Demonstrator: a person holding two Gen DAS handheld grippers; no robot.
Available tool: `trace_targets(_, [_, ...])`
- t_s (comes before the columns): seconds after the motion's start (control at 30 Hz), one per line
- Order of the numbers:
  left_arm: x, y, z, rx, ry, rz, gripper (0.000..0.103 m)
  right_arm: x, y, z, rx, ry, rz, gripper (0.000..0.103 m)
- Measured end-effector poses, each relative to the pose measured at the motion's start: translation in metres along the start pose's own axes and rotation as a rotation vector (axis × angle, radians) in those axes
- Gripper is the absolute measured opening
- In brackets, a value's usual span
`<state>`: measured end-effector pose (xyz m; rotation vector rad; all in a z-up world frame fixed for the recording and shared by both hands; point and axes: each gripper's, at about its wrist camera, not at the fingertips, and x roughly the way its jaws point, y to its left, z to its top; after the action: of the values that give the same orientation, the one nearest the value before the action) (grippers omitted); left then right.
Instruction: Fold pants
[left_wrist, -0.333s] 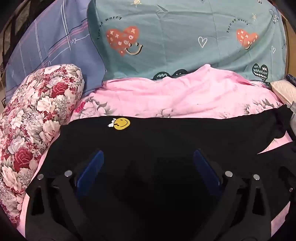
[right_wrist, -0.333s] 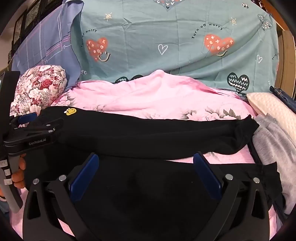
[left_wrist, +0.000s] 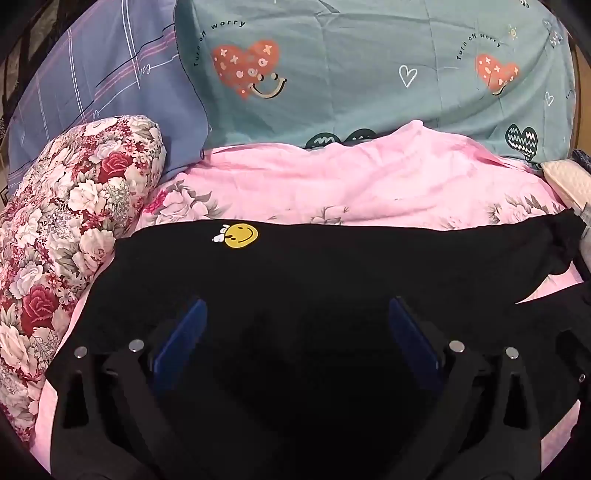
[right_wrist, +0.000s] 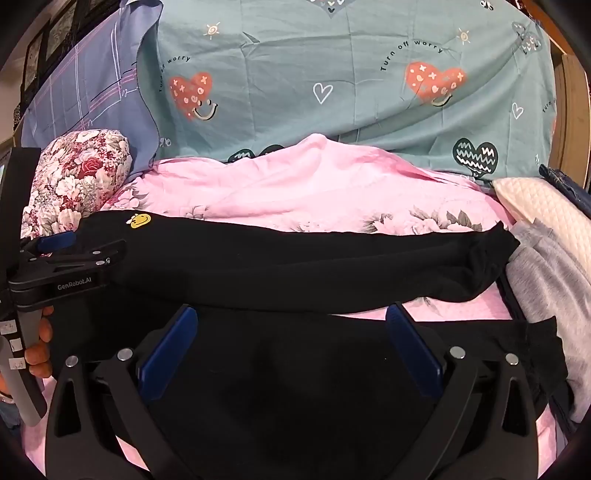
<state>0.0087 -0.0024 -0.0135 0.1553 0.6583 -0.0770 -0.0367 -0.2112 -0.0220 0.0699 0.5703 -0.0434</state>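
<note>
Left wrist view, left tool (left_wrist: 295, 332) spread wide above black pants (left_wrist: 332, 266), gripping nothing, right tool (right_wrist: 291, 339) likewise wide apart and empty over the nearer leg, pants lying across pink floral bedspread (right_wrist: 295, 192).

The left gripper (left_wrist: 295, 332) hangs wide open over black pants (left_wrist: 332, 266).

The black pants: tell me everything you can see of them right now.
The black pants look like soft, matte knit fabric, spread lengthwise across the pink floral bedsheet. A small yellow smiley patch sits near the waist end at the left. The two legs run rightward with a strip of sheet showing between them; the far leg's cuff nearly meets a grey garment. Both the left gripper and right gripper hang open over the fabric, gripping nothing.
</note>
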Motion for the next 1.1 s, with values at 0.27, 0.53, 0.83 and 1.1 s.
trace_targets(0.27, [0.003, -0.003, 0.001, 0.012, 0.013, 0.0, 0.099, 0.004, 0.004, -0.005, -0.014, 0.013, 0.0, 0.102])
trace_targets(0.53, [0.007, 0.002, -0.001, 0.01, 0.014, 0.008, 0.099, 0.008, 0.005, -0.005, -0.013, 0.022, 0.01, 0.102])
trace_targets(0.83, [0.004, -0.001, -0.002, 0.03, -0.011, 0.029, 0.099, -0.003, 0.014, -0.004, -0.078, -0.059, -0.064, 0.102])
trace_targets(1.1, [0.007, 0.0, -0.003, 0.029, -0.001, 0.033, 0.099, 0.0, 0.018, -0.005, -0.098, -0.05, -0.059, 0.102])
